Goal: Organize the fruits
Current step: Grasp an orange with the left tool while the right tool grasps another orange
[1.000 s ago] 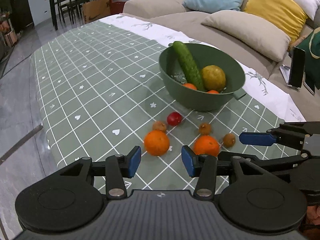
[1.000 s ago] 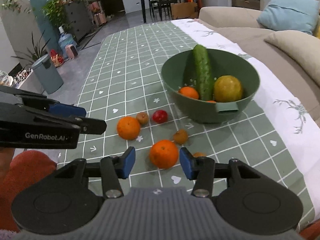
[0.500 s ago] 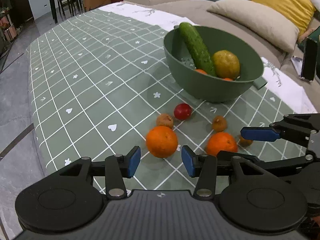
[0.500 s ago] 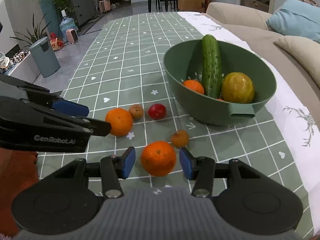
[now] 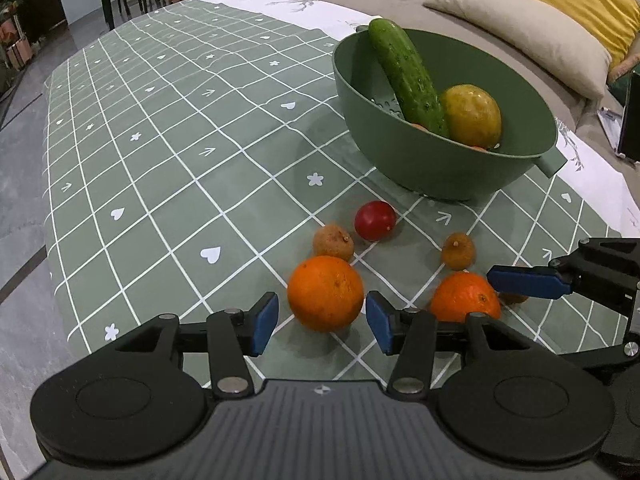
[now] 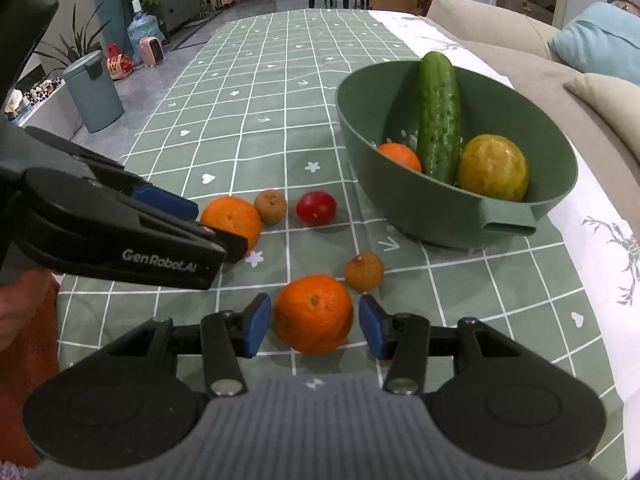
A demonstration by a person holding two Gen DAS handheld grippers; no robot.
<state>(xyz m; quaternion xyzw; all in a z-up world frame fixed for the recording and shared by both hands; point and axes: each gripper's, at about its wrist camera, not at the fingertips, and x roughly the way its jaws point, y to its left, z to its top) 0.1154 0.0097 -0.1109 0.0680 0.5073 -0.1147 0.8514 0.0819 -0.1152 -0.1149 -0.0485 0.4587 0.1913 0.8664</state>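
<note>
Two oranges lie on the green checked tablecloth near the front edge. One orange [image 5: 325, 293] sits between the blue pads of my left gripper [image 5: 322, 326], whose jaws are opening, with a gap on each side. The other orange [image 6: 313, 314] sits between the pads of my right gripper [image 6: 314, 325], also with small gaps, so it is open. A red fruit [image 5: 375, 220] and two small brown fruits [image 5: 333, 241] [image 5: 458, 251] lie just beyond. The green bowl [image 5: 432, 168] holds a cucumber [image 5: 406, 74], a yellow-green fruit [image 5: 472, 116] and a small orange [image 6: 400, 156].
The tablecloth's front edge drops to grey floor on the left. A sofa with cushions [image 5: 520, 28] runs along the right side, with a phone on a stand [image 5: 630, 116]. A grey bin [image 6: 94, 96] and a water bottle stand on the floor at far left.
Both grippers have come down and forward, each now straddling its own orange. The left jaws stand slightly wider than before.
</note>
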